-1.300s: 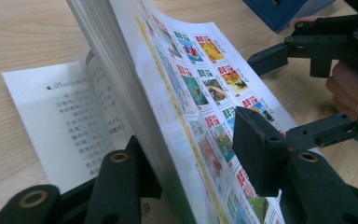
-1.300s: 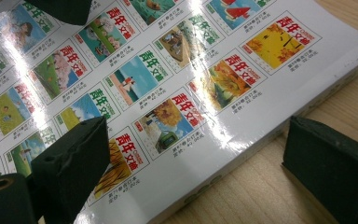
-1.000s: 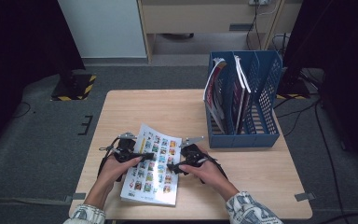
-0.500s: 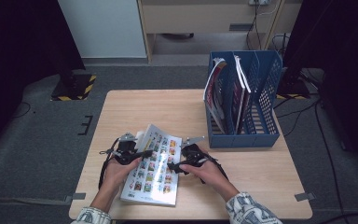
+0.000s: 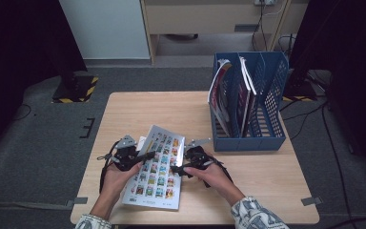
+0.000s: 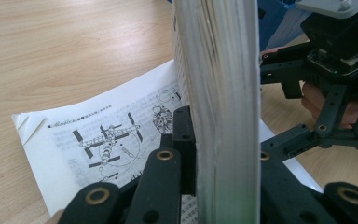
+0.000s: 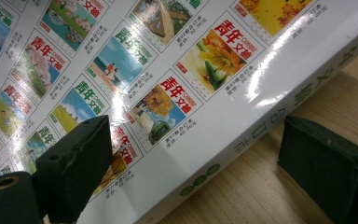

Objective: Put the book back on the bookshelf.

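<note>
The left gripper (image 5: 132, 157) has just clamped its jaws on the magazine's (image 5: 158, 164) left edge, lifting it off the table (image 5: 267, 176). The right gripper (image 5: 190, 164) straddles the spine, 1 jaw on the cover, 1 beside it — not pinching. Risk: thin pages slip or tear, and the magazine flops before reaching the blue rack (image 5: 248, 109).

landmark: blue file rack (image 5: 248, 109) | left of rack: bare table (image 5: 147, 107), open passage | front of rack: right claw (image 5: 178, 168) and magazine (image 5: 157, 167) block the way, left claw (image 5: 145, 156) beyond them at the magazine's far edge | right-front of rack: bare strip, passable | rack slots: partly filled with magazines
</note>
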A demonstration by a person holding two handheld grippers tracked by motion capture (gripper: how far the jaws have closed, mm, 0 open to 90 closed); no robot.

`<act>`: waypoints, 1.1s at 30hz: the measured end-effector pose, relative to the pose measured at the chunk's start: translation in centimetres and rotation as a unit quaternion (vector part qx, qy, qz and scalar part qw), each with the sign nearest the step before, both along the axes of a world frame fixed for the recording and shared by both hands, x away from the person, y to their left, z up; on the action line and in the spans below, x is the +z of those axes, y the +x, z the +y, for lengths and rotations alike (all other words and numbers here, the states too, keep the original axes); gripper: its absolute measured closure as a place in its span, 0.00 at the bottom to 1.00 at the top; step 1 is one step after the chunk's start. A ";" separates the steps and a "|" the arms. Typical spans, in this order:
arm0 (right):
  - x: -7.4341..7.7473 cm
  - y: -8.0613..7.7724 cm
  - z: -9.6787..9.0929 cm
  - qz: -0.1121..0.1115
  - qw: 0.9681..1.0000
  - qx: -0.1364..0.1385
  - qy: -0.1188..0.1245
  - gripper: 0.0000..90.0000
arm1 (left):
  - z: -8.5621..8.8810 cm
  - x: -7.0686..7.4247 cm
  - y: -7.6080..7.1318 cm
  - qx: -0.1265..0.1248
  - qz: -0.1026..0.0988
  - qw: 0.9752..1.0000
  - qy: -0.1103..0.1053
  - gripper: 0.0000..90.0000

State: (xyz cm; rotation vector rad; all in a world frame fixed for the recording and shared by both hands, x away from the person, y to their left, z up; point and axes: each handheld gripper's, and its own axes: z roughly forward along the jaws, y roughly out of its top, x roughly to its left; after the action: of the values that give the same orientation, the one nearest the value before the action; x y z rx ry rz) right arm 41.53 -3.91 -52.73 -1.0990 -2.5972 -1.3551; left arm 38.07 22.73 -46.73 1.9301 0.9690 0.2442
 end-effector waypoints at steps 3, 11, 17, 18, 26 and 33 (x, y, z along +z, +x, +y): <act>0.0 0.0 0.2 0.002 1.000 0.003 0.001 0.11 | 0.0 0.0 0.0 -0.001 -0.001 1.000 -0.002 0.90; -0.3 0.1 0.7 0.025 0.999 0.012 0.015 0.10 | -0.1 0.2 -0.1 -0.003 -0.008 1.000 -0.008 0.90; -0.6 0.2 1.2 0.036 0.999 0.015 0.024 0.08 | 0.0 0.2 0.0 -0.001 -0.008 1.000 -0.015 0.90; -0.6 0.2 1.2 0.038 0.999 0.014 0.025 0.08 | 0.0 0.2 0.0 0.000 -0.008 1.000 -0.016 0.90; -0.4 0.4 1.6 0.041 0.999 0.015 0.013 0.08 | 0.3 -0.3 0.3 0.016 0.004 1.000 -0.020 0.90; -0.3 0.3 1.8 0.034 0.999 0.012 -0.002 0.12 | 0.4 -1.5 0.9 0.048 0.024 0.998 0.019 0.87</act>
State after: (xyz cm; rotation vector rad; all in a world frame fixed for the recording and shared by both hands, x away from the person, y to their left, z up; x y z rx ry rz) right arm 41.88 -2.10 -53.00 -1.0903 -2.5572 -1.2853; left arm 38.97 23.12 -48.19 1.9343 1.0980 0.2736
